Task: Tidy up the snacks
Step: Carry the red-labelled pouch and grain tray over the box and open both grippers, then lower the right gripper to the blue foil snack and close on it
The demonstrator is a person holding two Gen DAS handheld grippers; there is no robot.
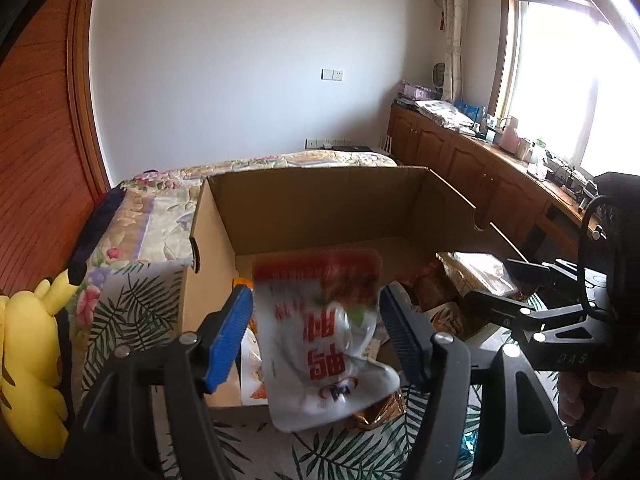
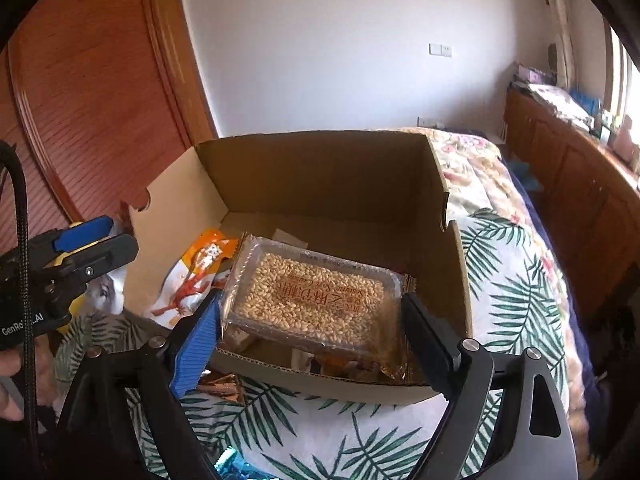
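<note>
both tools [image 1: 316, 334] [image 2: 310, 334] hang open over the cardboard box [image 2: 320, 168].

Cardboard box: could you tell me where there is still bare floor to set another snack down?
The cardboard box floor is bare along the far wall, behind the sesame tray. The near half is crowded: tray, orange packet and small wrappers.

White-red pouch [image 1: 320, 340] blurred above cardboard box [image 1: 320, 196]; sesame tray [image 2: 312, 300] inside.
</note>
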